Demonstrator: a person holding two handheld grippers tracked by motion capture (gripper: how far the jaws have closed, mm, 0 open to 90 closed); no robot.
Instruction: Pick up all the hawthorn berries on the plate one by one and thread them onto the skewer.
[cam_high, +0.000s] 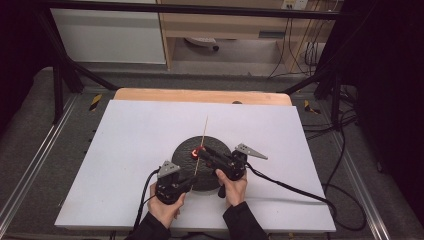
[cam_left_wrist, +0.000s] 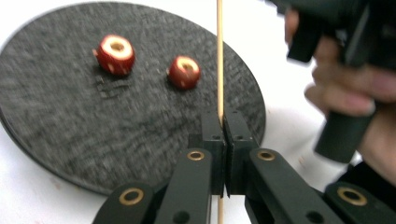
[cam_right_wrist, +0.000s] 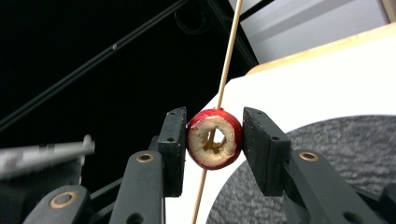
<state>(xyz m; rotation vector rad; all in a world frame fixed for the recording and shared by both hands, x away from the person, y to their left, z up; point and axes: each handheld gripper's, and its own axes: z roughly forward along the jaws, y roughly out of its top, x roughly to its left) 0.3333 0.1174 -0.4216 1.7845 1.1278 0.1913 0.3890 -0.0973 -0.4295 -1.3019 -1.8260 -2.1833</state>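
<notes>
Right gripper view puts the job plainly: the right gripper (cam_right_wrist: 215, 140) has its fingers clamped on a cored red fruit ring (cam_right_wrist: 215, 139), held off the plate, with the wooden skewer (cam_right_wrist: 227, 60) crossing just behind its hole. The left gripper (cam_left_wrist: 224, 135) has its fingers pressed together on that skewer low on its shaft, the stick rising upright from the pinch. To thread well, I judge the ring's hole should be lined up squarely with the skewer's axis before any push, and the slide kept along the stick (a sideways shove could snap it or tear the soft rim); the left hand should simply hold firm. Two more red rings (cam_left_wrist: 116, 53) (cam_left_wrist: 184, 71) lie apart from each other on the round dark slate plate (cam_left_wrist: 56, 140), waiting. That plate sits near the front of a white worktop (cam_high: 125, 150), whose wooden edge shows at the far side. Beyond it stand pale cabinets (cam_high: 107, 37), a black frame and loose cables on a grey floor.
</notes>
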